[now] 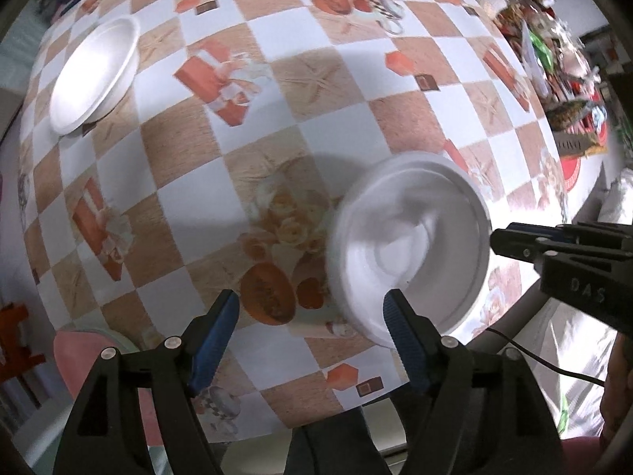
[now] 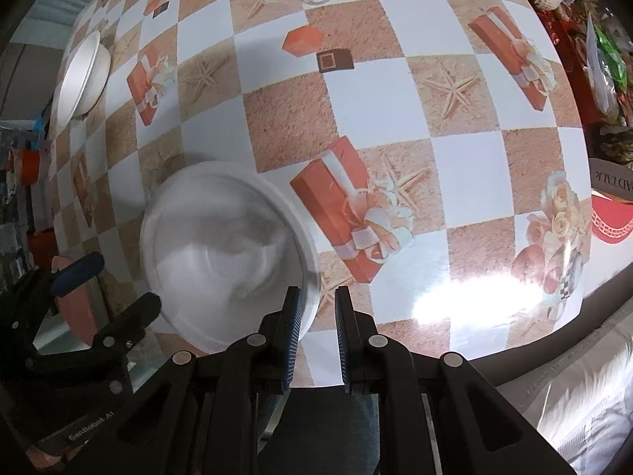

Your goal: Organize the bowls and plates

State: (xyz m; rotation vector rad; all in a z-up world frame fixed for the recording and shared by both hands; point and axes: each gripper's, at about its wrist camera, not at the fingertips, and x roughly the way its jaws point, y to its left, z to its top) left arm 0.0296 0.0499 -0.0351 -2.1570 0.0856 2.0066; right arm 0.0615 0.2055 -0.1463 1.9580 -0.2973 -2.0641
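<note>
A white foam bowl [image 1: 411, 245] sits near the table's front edge; it also shows in the right wrist view [image 2: 225, 249], blurred. My left gripper [image 1: 312, 316] is open, its right finger [image 1: 403, 336] in front of the bowl's near rim. My right gripper [image 2: 318, 312] is open by a narrow gap and holds nothing; its left finger [image 2: 290, 328] lies just right of the bowl's rim. It shows from the side in the left wrist view [image 1: 514, 243]. A second white foam bowl [image 1: 95, 75] sits at the far left of the table, also in the right wrist view [image 2: 81, 79].
The table has a checkered cloth [image 2: 376, 91] printed with gift boxes and starfish. Packets and jars [image 1: 554, 51] crowd its far right side. A pink chair [image 1: 79, 356] stands by the table's near left edge. A white bed cover [image 2: 585, 396] lies at the right.
</note>
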